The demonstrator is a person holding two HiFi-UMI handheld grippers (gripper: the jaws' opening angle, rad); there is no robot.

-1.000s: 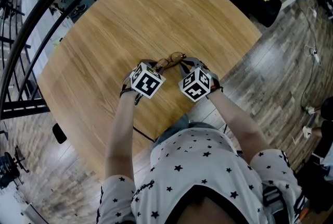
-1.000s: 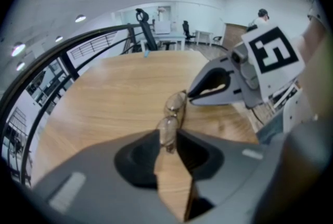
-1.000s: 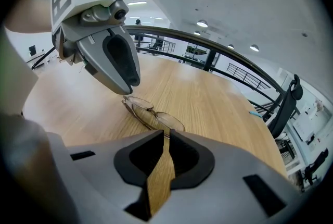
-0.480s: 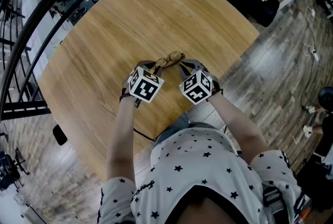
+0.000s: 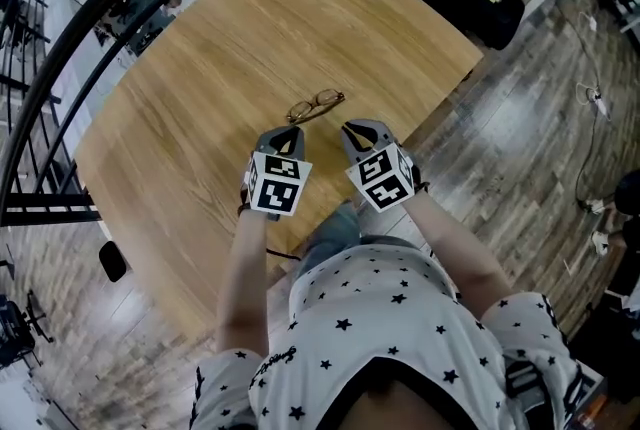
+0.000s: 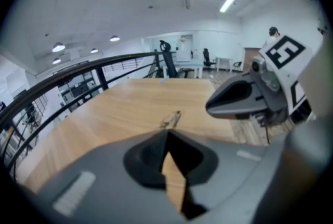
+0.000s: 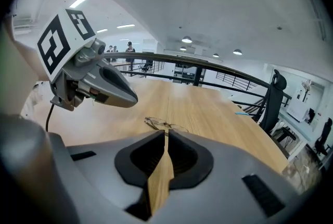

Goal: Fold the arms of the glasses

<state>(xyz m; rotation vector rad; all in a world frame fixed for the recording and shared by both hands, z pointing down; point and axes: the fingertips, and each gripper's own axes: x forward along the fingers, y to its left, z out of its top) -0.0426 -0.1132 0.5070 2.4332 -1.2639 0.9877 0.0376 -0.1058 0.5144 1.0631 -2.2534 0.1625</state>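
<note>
Head view: glasses (image 5: 316, 105) lie flat on the tabletop (image 5: 200, 68), just ahead of both tips and clear of them. Left hand-held gripper (image 5: 290, 132) and right hand-held gripper (image 5: 352, 128) sit side by side on the near side of the glasses, neither touching them. The frame looks compact. I'd guess the arms are in, but it's too small to confirm.

Left gripper view: jaws fully together, nothing in them. Glasses are dead ahead beyond the tips, and the right unit's nose is off to the right.

Right gripper view: jaws nearly together and closing, nothing between them. Glasses are straight ahead, past the tips, lenses visible. Arm position isn't readable here.

Advice: check the hinges before calling it done. If an arm sticks out, come in low, steady the frame near the hinge with one closed tip and sweep the arm inward with the other. Go light, keep off the lenses and don't slide the frame.
</note>
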